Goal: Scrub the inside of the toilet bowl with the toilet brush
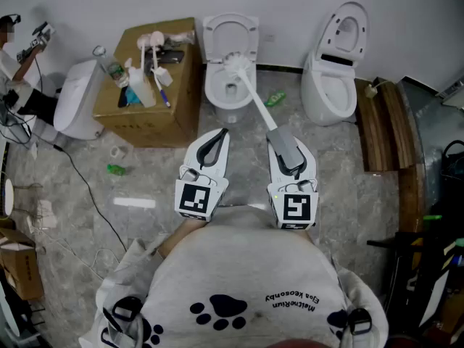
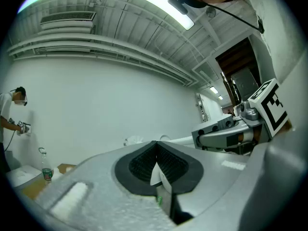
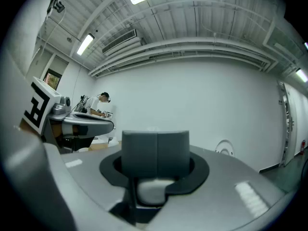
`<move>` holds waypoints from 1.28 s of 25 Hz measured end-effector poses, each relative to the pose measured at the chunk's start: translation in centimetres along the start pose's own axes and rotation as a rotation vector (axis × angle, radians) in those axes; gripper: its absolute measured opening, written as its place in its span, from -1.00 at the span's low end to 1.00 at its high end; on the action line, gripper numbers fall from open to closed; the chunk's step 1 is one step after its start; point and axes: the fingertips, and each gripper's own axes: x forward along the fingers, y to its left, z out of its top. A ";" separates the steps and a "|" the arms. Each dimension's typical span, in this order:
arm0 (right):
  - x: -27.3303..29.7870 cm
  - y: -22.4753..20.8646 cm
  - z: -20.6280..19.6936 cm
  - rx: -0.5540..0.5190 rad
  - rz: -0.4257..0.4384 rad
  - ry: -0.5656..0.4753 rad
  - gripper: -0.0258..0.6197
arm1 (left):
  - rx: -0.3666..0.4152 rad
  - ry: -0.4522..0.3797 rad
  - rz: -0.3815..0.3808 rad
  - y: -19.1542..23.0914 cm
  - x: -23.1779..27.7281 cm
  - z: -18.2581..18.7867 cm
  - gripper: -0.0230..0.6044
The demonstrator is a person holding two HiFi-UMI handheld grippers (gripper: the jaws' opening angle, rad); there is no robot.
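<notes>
In the upper centre of the head view, the toilet brush [image 1: 254, 96] slants from the right gripper [image 1: 277, 133], whose jaws clamp its handle, to the toilet bowl [image 1: 210, 89]. Its bristles sit at the bowl's far edge. Left of it, the left gripper [image 1: 219, 132] has its jaws together on nothing.

The white plastic toilet brush [image 1: 250, 91] has its handle end hidden inside the right gripper [image 1: 279, 138]. The small green floor scrap [image 1: 116, 170] is too small to identify.

Sweatshirt [image 1: 239, 267]: one small dark line of print, seen upside down; letters not surely readable;
Cubes on left hand-held gripper [image 1: 221, 133] and right hand-held gripper [image 1: 275, 133]: square black-and-white markers; no letters
</notes>
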 end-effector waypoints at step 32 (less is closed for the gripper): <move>14.1 -1.0 -5.2 0.047 0.037 0.067 -0.44 | -0.055 0.046 -0.022 11.3 8.3 -6.1 -0.93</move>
